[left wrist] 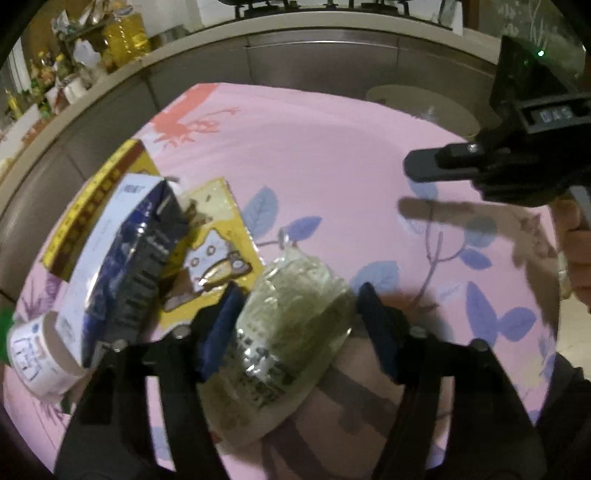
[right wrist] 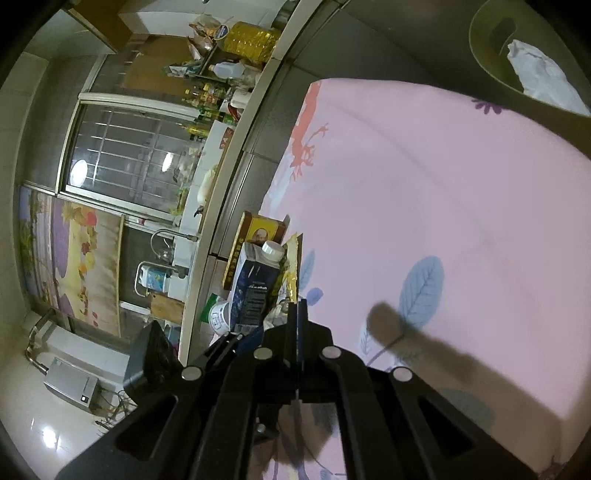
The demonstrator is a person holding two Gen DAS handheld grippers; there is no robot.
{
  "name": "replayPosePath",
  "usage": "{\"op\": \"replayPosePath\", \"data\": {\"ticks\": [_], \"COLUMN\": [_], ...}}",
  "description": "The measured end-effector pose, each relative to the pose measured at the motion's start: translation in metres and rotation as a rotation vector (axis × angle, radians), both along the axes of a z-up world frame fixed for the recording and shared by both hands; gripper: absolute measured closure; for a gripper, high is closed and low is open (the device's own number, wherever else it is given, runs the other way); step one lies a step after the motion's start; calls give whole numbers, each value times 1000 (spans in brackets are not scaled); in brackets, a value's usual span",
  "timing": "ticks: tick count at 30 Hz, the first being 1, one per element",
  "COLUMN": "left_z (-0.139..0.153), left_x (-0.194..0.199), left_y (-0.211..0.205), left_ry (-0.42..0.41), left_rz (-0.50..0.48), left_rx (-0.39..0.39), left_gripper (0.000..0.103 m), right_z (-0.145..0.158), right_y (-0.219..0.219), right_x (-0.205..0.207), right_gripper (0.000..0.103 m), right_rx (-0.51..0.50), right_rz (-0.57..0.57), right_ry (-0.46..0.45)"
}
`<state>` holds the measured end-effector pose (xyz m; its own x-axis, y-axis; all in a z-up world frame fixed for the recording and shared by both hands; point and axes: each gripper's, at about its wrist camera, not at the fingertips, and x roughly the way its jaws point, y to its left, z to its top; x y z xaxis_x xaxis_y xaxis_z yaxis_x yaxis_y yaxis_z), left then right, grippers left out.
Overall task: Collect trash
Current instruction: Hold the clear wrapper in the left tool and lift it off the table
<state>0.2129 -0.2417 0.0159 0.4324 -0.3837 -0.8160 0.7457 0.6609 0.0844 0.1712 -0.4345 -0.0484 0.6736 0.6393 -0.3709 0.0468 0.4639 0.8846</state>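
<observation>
My left gripper is open, its fingers on either side of a clear crumpled plastic wrapper lying on the pink floral tablecloth. Left of it lie a dark blue and white milk carton, a yellow snack packet, a yellow and brown box and a small white cup. My right gripper is shut and empty above the cloth; it also shows in the left wrist view at the right. The carton and box show ahead of it.
An olive green bin with a white bag inside stands beyond the table's far edge; it also shows in the left wrist view. A kitchen counter with bottles runs behind the table.
</observation>
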Motion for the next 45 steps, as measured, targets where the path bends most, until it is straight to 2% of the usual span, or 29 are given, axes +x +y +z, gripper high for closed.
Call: {"op": "replayPosePath", "data": {"ticks": [2,6,8,9,14,15,16,18,19,24,26,29,31,32,33,34,35,41,45], "left_z": [-1,-2,1,4,21,24,27,29,29,32,34,36,38,38,39,39,38,38,38], "left_x": [-7,-29,-35,-39,-53,-56,-58,-59,-62,-62,-62,-66,-67,-66,-66,-64,-62,-59,-59], "left_y": [2,16,28,39,83,89,99,112,118,134,139,146,148,148,149,148,149,148,142], "left_ry": [-14,-6,29,48,85,87,92,105,111,131,128,129,128,127,128,134,148,158,149], "left_rz": [-13,2,42,66,174,188,211,243,254,276,283,292,298,302,304,307,313,327,328], "left_rx": [-1,-42,-96,-139,-287,-306,-342,-386,-401,-466,-488,-509,-512,-511,-509,-503,-504,-499,-482], "left_gripper": [52,58,63,73,73,74,74,74,74,74,75,75,75,76,83,99,102,102,102], "right_z": [-1,-5,-5,-5,-4,-4,-3,1,4,3,3,-2,-7,-10,-13,-15,-16,-7,0], "right_y": [1,10,22,28,64,69,74,81,85,93,99,107,110,109,108,105,104,89,78], "right_x": [2,12,19,23,45,47,49,52,53,66,75,85,89,89,87,85,83,69,68], "right_gripper": [103,103,103,103,100,90,67,53,52,53,59,74,93,97,103,103,103,103,103], "right_rx": [-1,-9,-24,-35,-102,-106,-109,-111,-133,-167,-190,-186,-180,-182,-179,-173,-164,-174,-124], "right_rz": [4,43,73,89,164,171,179,174,165,156,165,176,172,168,163,155,152,124,87], "right_ry": [7,23,27,29,64,65,66,52,53,66,72,92,108,116,119,118,113,74,61]}}
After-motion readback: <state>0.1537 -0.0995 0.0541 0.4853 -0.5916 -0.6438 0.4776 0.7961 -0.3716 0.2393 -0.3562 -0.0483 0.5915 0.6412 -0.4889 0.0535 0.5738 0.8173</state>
